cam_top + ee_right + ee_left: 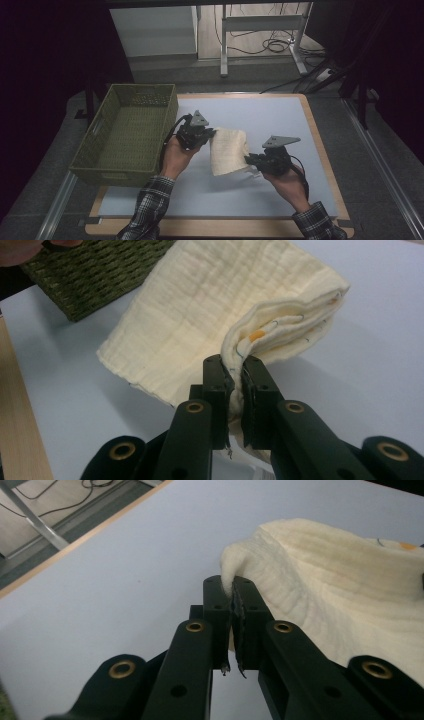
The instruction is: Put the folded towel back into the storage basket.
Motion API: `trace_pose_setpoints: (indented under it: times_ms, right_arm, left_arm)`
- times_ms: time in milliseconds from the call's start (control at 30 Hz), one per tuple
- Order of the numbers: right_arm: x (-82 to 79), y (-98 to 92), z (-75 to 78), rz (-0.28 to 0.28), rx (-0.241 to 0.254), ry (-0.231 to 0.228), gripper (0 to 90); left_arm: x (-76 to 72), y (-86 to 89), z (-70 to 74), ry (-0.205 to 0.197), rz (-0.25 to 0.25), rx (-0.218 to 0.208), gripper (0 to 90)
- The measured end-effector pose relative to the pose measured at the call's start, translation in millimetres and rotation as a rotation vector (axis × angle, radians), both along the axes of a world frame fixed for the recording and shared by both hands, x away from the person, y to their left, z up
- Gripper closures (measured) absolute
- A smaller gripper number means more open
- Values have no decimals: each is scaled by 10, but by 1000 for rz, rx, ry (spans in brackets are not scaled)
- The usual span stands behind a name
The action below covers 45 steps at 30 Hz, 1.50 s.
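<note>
A folded cream cloth (pixel 229 150) hangs between my two grippers, lifted just above the pale blue table mat (pixel 270 117). My left gripper (pixel 210 134) is shut on the cloth's upper left corner; in the left gripper view that corner (pixel 235 567) is pinched between the black jaws, and the cloth (pixel 340 595) spreads to the right. At the cloth's lower right edge, my right gripper (pixel 248 159) is shut on it. The right gripper view has the folded layers (pixel 240 357) clamped between its jaws, the cloth (pixel 210 315) stretching away beyond.
A green woven basket (pixel 127 134) stands empty at the left of the mat, close to my left hand; its corner (pixel 95 275) shows in the right gripper view. Beyond the table's far edge are a desk frame (pixel 260 30) and floor cables.
</note>
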State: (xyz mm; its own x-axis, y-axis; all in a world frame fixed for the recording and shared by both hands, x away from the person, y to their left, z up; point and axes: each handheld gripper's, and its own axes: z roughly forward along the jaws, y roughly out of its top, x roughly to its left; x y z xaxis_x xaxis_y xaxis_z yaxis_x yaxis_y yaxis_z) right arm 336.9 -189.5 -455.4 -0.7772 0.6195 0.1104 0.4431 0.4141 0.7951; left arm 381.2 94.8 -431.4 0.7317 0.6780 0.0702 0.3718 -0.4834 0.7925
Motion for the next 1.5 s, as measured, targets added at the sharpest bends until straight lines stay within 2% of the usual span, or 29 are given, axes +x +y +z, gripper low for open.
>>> trace_pose_setpoints:
  times_ms: [333, 533, 833, 1500]
  right_arm:
    - [66, 179, 62, 23, 9, -2, 824]
    - [126, 333, 116, 37, 16, -9, 824]
    - [177, 525, 199, 58, 15, -26, 824]
    - [281, 922, 401, 106, 39, -27, 824]
  left_arm:
    - [1, 216, 128, -8, 38, 13, 860]
    - [42, 370, 189, 1, 65, 48, 859]
    - [79, 516, 253, -3, 101, 66, 857]
    - [43, 867, 480, -42, 164, 98, 858]
